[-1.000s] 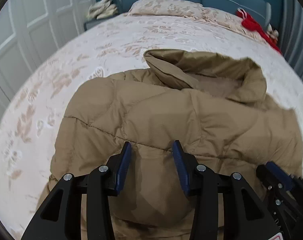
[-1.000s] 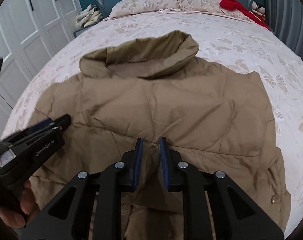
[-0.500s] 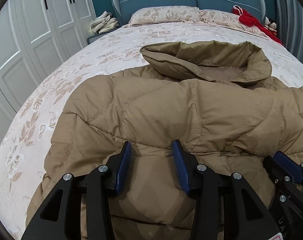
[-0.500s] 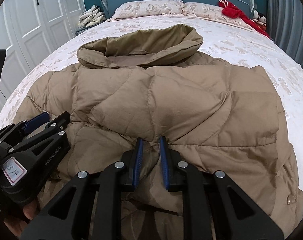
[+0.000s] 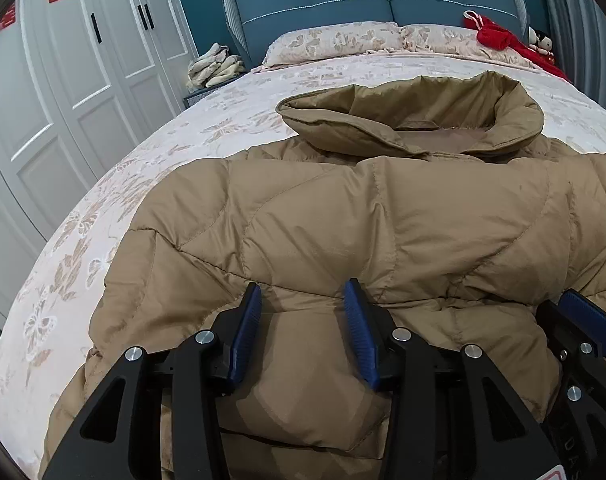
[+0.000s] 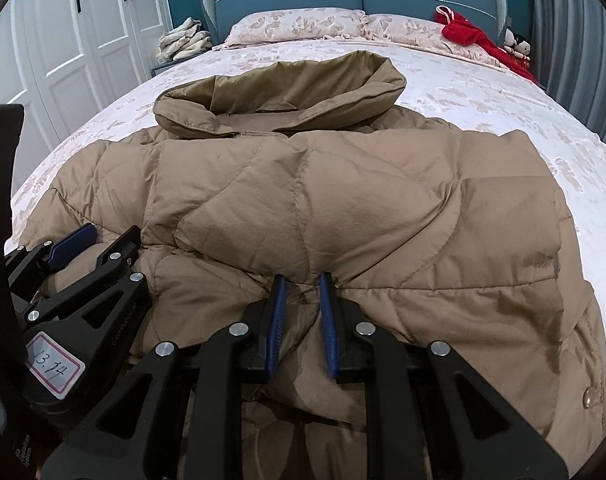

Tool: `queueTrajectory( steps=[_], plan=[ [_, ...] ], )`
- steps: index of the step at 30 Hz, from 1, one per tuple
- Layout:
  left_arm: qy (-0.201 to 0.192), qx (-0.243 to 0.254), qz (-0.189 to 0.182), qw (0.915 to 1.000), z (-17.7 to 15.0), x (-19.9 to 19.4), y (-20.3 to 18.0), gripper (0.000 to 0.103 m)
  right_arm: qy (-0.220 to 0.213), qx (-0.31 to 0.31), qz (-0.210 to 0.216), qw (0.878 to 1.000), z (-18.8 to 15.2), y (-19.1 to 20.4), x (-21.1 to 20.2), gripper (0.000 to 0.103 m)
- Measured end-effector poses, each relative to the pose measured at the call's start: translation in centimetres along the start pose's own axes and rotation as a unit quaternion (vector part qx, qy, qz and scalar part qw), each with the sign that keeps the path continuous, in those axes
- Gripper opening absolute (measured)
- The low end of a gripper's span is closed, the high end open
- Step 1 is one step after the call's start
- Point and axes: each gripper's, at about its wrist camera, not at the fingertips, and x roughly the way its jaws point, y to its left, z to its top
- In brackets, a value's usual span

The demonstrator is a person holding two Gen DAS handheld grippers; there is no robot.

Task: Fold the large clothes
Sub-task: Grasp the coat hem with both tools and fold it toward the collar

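Note:
A tan quilted puffer jacket (image 5: 383,216) lies back-up on the bed, its hood (image 5: 415,120) at the far end. My left gripper (image 5: 303,292) holds a thick fold of the jacket's near edge, and the puffy cloth fills the gap between its blue pads. The right gripper (image 6: 302,282) is pinched narrowly on the same near fold of the jacket (image 6: 323,184), further right. Each gripper shows in the other's view: the left gripper (image 6: 99,240) at the left edge, the right gripper (image 5: 583,312) at the right edge.
The bed (image 5: 183,136) has a pale floral cover, two pillows (image 5: 335,40) and a blue headboard. A red cloth (image 5: 499,36) lies at the far right corner. White wardrobe doors (image 5: 63,100) stand left, with a pile of pale clothes (image 5: 215,64) on a nightstand.
Both grippers have sunk a little towards the bed with the jacket's fold still in them. The left view has levelled out. The jaws look unchanged.

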Motion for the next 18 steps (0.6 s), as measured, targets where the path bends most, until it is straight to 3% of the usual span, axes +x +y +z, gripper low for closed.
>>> queueTrajectory(
  steps=[11, 15, 16, 17, 18],
  plan=[
    [-0.009, 0.0, 0.003, 1.0, -0.3, 0.0, -0.2, 0.041, -0.011, 0.001, 0.003, 1.0, -0.2, -0.1, 0.0, 0.016],
    [-0.001, -0.014, -0.019, 0.9997, 0.2, -0.3, 0.6, 0.042, -0.011, 0.007, 0.012, 1.0, 0.0, -0.4, -0.6, 0.017],
    [0.005, -0.026, -0.041, 0.9988, 0.5, -0.6, 1.3, 0.047, -0.007, 0.013, 0.021, 1.0, 0.3, -0.7, -1.0, 0.019],
    [0.01, -0.037, -0.065, 0.9971, 0.9, -0.9, 1.9, 0.052, 0.0, 0.021, 0.033, 0.999, 0.6, -1.1, -1.4, 0.028],
    [0.016, -0.051, -0.093, 0.9943, 1.2, -1.3, 2.8, 0.063, 0.009, 0.037, 0.055, 0.998, 1.1, -1.8, -2.1, 0.043]
  ],
)
